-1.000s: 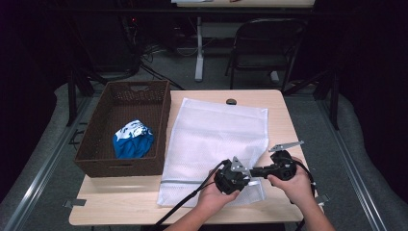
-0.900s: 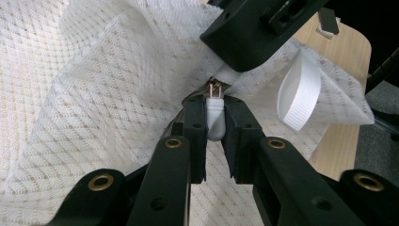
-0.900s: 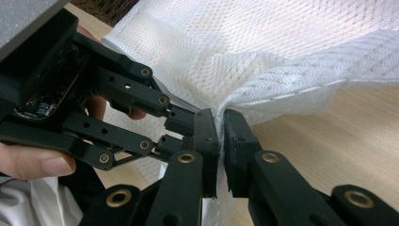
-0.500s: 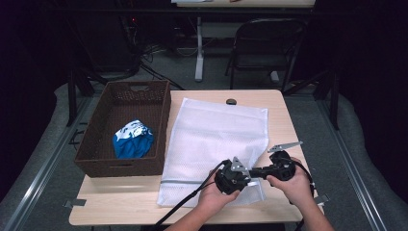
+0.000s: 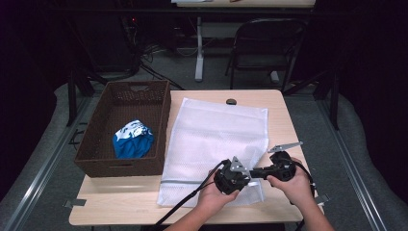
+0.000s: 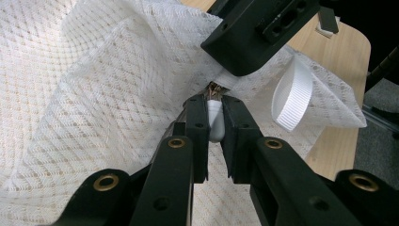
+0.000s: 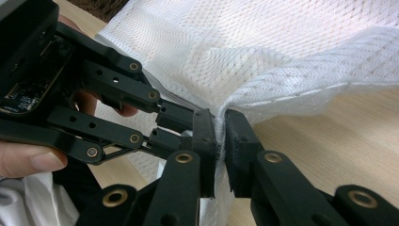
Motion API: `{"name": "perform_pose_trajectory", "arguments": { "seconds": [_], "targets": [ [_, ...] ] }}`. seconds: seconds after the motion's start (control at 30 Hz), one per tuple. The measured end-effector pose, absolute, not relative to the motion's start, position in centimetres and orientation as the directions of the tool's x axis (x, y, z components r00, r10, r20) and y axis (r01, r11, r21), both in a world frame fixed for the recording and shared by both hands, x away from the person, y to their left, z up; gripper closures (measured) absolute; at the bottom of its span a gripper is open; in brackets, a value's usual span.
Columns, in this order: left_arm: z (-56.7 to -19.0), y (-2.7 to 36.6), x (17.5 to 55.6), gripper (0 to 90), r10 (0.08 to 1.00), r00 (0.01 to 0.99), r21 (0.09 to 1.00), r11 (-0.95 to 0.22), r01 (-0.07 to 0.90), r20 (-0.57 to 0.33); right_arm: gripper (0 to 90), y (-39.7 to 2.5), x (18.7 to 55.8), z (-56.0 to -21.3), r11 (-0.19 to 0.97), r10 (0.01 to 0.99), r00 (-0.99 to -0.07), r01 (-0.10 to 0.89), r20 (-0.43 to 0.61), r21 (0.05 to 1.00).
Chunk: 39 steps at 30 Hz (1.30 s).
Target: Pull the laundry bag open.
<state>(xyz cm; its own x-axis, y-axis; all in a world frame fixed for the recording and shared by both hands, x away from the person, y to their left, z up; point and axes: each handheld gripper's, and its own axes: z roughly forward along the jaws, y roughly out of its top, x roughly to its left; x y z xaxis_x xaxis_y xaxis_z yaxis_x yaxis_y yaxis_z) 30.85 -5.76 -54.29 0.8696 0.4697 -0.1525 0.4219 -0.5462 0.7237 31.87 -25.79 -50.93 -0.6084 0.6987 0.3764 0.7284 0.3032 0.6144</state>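
Note:
A white mesh laundry bag (image 5: 216, 130) lies flat across the middle of the table. At its near right corner my two grippers meet nose to nose. My left gripper (image 5: 251, 173) is shut on a small white zipper pull (image 6: 214, 120) at the bag's edge. The right gripper (image 5: 263, 171) is shut on a fold of the bag's mesh (image 7: 263, 94), lifting it a little off the wood. A white ribbon loop (image 6: 294, 94) hangs from that corner. In the right gripper view the left gripper's black linkage (image 7: 108, 108) and the hand holding it fill the left side.
A dark wicker basket (image 5: 96, 139) stands at the table's left with a blue and white cloth (image 5: 132, 139) inside. A small dark object (image 5: 231, 101) sits at the table's far edge. A folding chair (image 5: 264, 43) stands beyond the table. Bare wood (image 5: 284, 125) runs along the right.

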Motion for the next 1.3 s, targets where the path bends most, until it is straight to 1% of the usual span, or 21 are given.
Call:
{"name": "perform_pose_trajectory", "arguments": {
  "seconds": [0.3,0.43,0.57,0.73,0.83,1.13,1.3],
  "targets": [
    [-54.21,-5.70,30.87,82.6,0.467,0.870,0.727,-0.541,0.422,-0.158,79.7,-25.91,31.96,-51.26,0.301,0.702,-0.596,0.744,0.390,0.597],
    [-54.26,-5.72,30.84,82.9,0.466,0.871,0.726,-0.544,0.420,-0.154,80.0,-25.89,31.97,-51.40,0.299,0.705,-0.590,0.751,0.394,0.589],
    [-54.26,-5.72,30.82,83.3,0.461,0.874,0.725,-0.550,0.416,-0.152,83.0,-25.90,31.96,-51.45,0.306,0.706,-0.590,0.753,0.391,0.582],
    [-54.29,-5.78,30.80,84.1,0.463,0.874,0.719,-0.556,0.417,-0.150,84.1,-25.86,31.87,-51.39,0.317,0.709,-0.596,0.746,0.376,0.586],
    [-54.35,-5.79,30.88,85.1,0.458,0.874,0.719,-0.551,0.424,-0.165,84.5,-25.84,31.79,-51.22,0.323,0.711,-0.601,0.740,0.365,0.590],
    [-54.22,-5.62,31.04,86.7,0.461,0.869,0.721,-0.538,0.437,-0.183,84.5,-25.74,31.66,-51.02,0.321,0.707,-0.609,0.729,0.359,0.605],
    [-54.18,-5.55,31.14,87.0,0.468,0.863,0.720,-0.532,0.445,-0.188,82.3,-25.69,31.60,-51.01,0.333,0.704,-0.617,0.723,0.351,0.605]
  ]
}}
